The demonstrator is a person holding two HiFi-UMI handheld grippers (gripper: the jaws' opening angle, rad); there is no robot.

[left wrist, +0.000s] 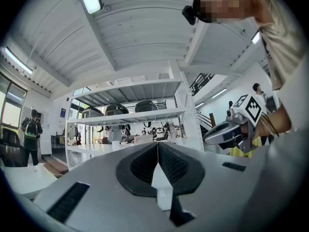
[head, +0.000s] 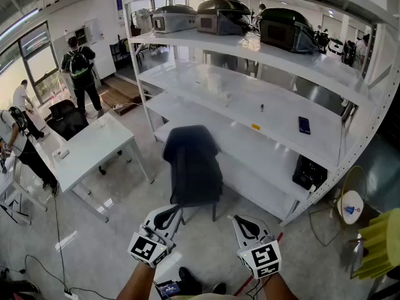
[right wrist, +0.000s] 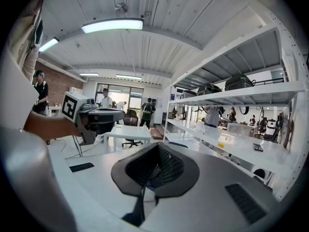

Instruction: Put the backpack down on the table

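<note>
Several dark backpacks (head: 284, 30) lie on the top board of a white shelving unit (head: 275, 114); they also show far off as backpacks (right wrist: 239, 82) in the right gripper view. A white table (head: 94, 145) stands to the left of the shelves. My left gripper (head: 170, 214) and right gripper (head: 245, 222) are held low at the bottom of the head view, side by side, well short of the shelves. Both are shut with nothing between their jaws. In the left gripper view the left gripper (left wrist: 157, 151) points level at the shelves. The right gripper (right wrist: 155, 153) points slightly downward.
A chair (head: 194, 164) covered in dark cloth stands just ahead of me, in front of the lowest shelf. A dark phone (head: 304, 125) lies on a middle shelf. People stand at the far left beyond the table. A yellow object (head: 381, 242) sits at the right edge.
</note>
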